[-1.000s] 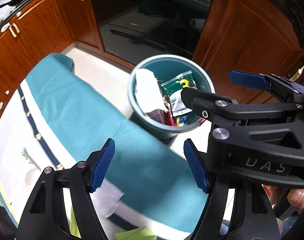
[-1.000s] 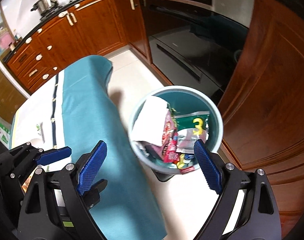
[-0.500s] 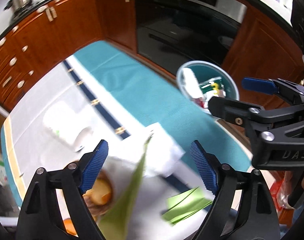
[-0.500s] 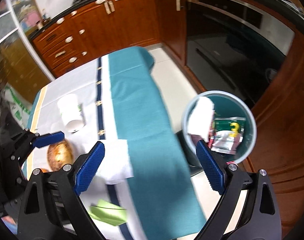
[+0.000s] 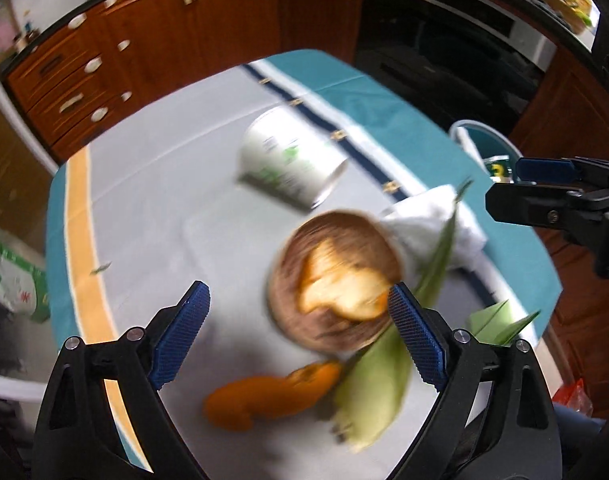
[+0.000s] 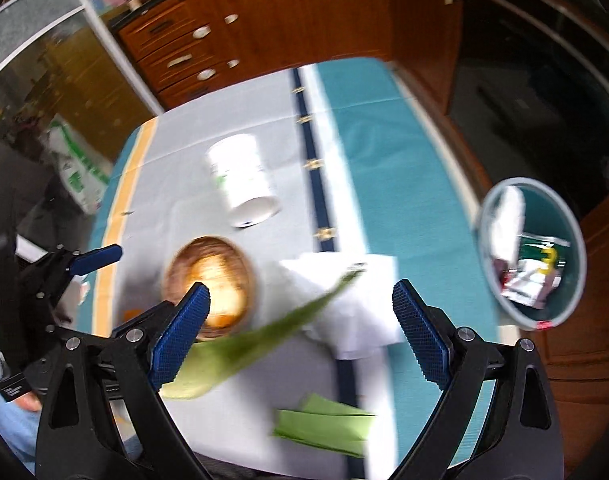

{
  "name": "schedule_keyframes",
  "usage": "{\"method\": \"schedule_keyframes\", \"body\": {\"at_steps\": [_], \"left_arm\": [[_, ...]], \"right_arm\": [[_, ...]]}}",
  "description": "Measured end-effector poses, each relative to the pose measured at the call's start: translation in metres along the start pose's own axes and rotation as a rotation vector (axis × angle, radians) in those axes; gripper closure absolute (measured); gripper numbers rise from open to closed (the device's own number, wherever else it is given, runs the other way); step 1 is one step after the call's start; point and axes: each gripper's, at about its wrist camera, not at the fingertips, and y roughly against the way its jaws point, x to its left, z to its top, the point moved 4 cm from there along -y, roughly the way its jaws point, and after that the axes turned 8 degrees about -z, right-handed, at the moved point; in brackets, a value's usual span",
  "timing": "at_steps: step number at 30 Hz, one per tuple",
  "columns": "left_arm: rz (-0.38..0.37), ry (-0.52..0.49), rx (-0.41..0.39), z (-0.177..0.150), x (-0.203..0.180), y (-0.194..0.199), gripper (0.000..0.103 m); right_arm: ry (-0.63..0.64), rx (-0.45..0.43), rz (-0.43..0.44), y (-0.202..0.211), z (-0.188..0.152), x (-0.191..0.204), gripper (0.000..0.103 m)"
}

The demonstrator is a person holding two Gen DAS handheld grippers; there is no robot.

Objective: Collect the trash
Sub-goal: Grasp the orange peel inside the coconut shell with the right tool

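Each gripper is built from matte black plastic arms with triangular cut-outs. On the left gripper [image 5: 300, 334] and the right gripper [image 6: 302, 330], silver round-head screws are fitted at the finger joints. The fingers [image 5: 182, 334] are faced with blue pads with a fine cross-hatched texture. Blue trousers are worn.

We see a table under a grey and teal cloth [image 6: 388, 148] with a navy stripe and a yellow band. Behind it we note wooden cabinets [image 6: 264, 28] with pale handles, and a dark oven front [image 5: 444, 40]. On the floor at left a green-and-white bag [image 6: 78, 176] leans; details blurred.
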Motion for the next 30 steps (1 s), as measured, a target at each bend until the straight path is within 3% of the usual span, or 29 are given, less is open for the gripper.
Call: {"method": "schedule_keyframes", "body": {"at_steps": [7,9,10,11,13,18,21,30], "left_arm": [[0.009,0.062,0.023,-0.024,0.036,-0.010,0.011],[-0.004,0.073,0.028,-0.027,0.042,-0.013,0.011],[-0.008,0.075,0.030,-0.027,0.043,-0.015,0.011],[-0.015,0.074,0.035,-0.028,0.045,-0.017,0.011],[-0.023,0.069,0.043,-0.030,0.045,-0.022,0.011],[-0.051,0.057,0.060,-0.030,0.044,-0.035,0.011],[-0.068,0.060,0.068,-0.030,0.044,-0.040,0.011],[-0.090,0.062,0.079,-0.030,0.042,-0.046,0.011]], "right_arm": [[0.038,0.040,0.143,-0.024,-0.001,0.057,0.015],[0.055,0.061,0.150,-0.036,-0.003,0.070,0.034],[0.057,0.085,0.150,-0.044,-0.004,0.074,0.050],[0.050,0.103,0.151,-0.049,-0.004,0.075,0.058],[0.023,0.144,0.162,-0.063,-0.005,0.078,0.064],[-0.025,0.179,0.186,-0.079,-0.004,0.082,0.066],[-0.013,0.171,0.187,-0.081,-0.001,0.090,0.076],[-0.030,0.211,0.163,-0.099,0.001,0.094,0.077]]}}
